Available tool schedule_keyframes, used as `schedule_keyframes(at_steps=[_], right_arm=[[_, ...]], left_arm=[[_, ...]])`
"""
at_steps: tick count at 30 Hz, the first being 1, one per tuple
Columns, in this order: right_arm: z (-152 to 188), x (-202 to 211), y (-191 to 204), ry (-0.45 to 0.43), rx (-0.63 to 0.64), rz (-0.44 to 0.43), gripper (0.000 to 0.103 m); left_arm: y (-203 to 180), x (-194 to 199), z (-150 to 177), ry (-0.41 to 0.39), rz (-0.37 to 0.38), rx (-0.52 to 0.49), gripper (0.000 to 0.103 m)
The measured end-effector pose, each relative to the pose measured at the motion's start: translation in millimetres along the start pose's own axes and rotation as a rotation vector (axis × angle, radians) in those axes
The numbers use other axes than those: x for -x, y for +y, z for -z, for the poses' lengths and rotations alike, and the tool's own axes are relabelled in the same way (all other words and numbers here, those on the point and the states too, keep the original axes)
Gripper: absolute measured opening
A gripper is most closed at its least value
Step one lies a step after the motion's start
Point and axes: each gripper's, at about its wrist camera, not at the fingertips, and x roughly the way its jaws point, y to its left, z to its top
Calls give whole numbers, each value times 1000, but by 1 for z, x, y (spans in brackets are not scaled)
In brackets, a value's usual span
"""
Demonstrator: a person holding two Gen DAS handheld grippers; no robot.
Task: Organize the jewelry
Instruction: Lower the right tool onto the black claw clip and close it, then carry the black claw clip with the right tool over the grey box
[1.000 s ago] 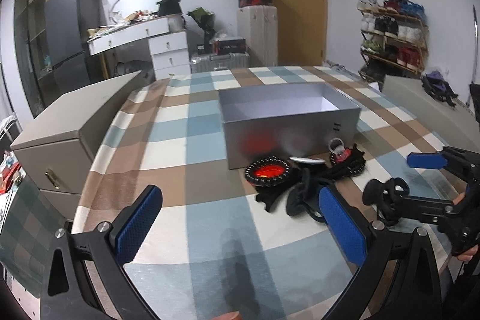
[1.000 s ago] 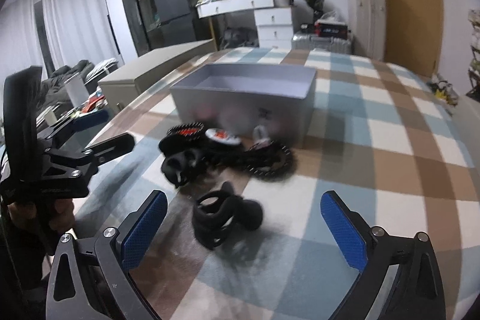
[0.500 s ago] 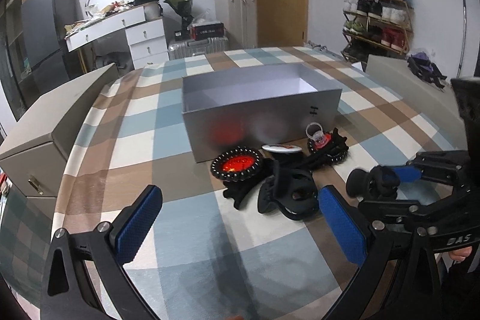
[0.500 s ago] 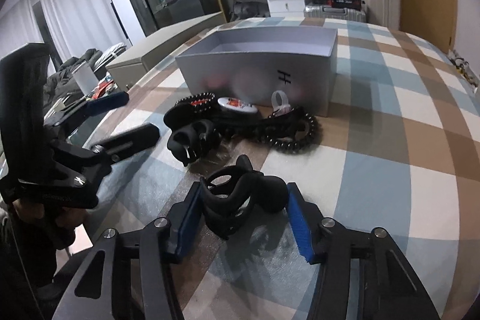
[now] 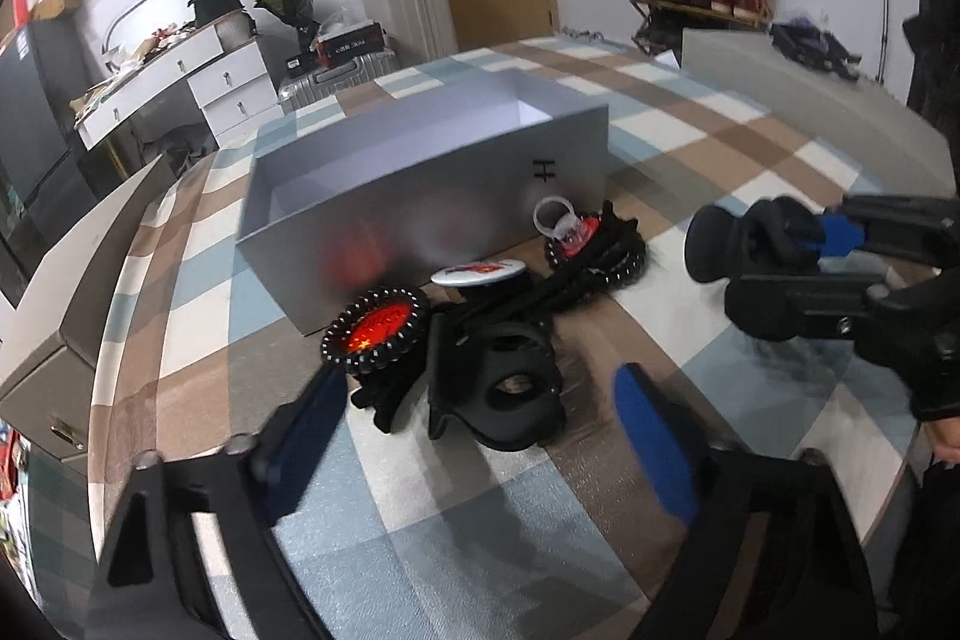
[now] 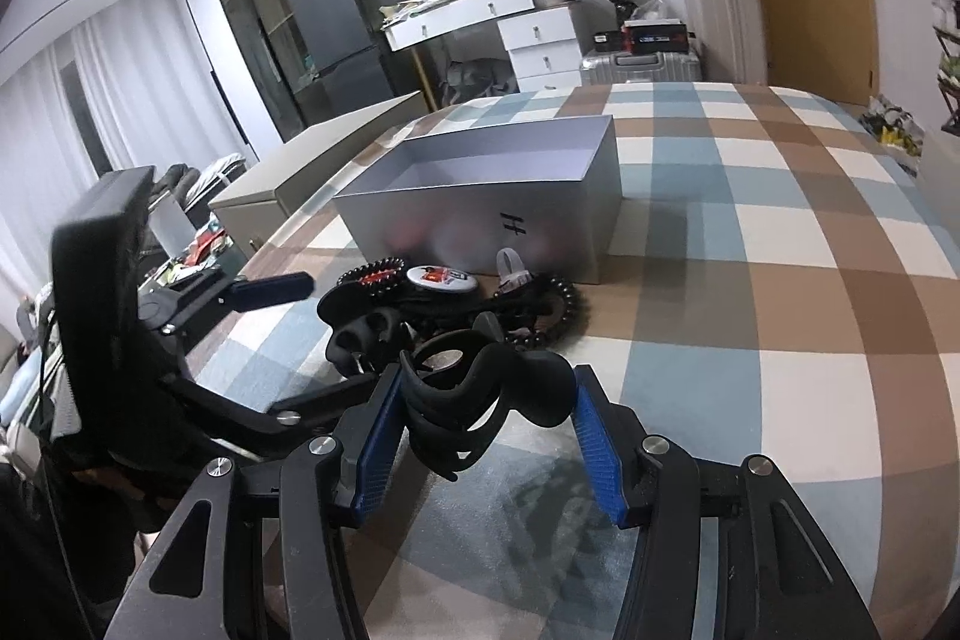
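My right gripper (image 6: 486, 430) is shut on a black claw clip (image 6: 480, 388) and holds it just above the plaid tablecloth; from the left wrist view the same clip (image 5: 744, 238) hangs at the right. My left gripper (image 5: 486, 430) points down at the pile, jaws closing, with a second black claw clip (image 5: 510, 388) between its blue pads, which do not touch it. Beside that clip lie a red beaded bracelet (image 5: 378, 325), a white round badge (image 5: 477, 274), a clear ring (image 5: 558, 217) and a black beaded bracelet (image 5: 606, 259). Behind them stands the open grey box (image 5: 420, 196).
A grey cabinet (image 5: 72, 280) stands off the table's left edge and another grey unit (image 5: 780, 76) off its far right. Bare checked cloth (image 6: 750, 280) stretches to the right of the box. A person's hand (image 5: 942, 436) grips the right tool.
The right gripper shut on the near black claw clip and raised it off the cloth. The left gripper moved in over the pile and its jaws narrowed around the other black clip.
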Motion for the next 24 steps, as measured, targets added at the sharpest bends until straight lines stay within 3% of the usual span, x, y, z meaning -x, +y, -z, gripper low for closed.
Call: schedule_keyframes(at_steps=[2,3,9,24], right_arm=[[0,1,1,-4,4,1,53],[0,2,1,-7,5,1,53],[-1,5,2,-20,5,5,53],[-27,16,0,-105,-11,40,53]], left_arm=[[2,-3,1,20,-3,3,58],[2,-5,1,27,3,6,40],[11,11,5,-29,52,42,39],[38,37,-9,-205,11,163,39]])
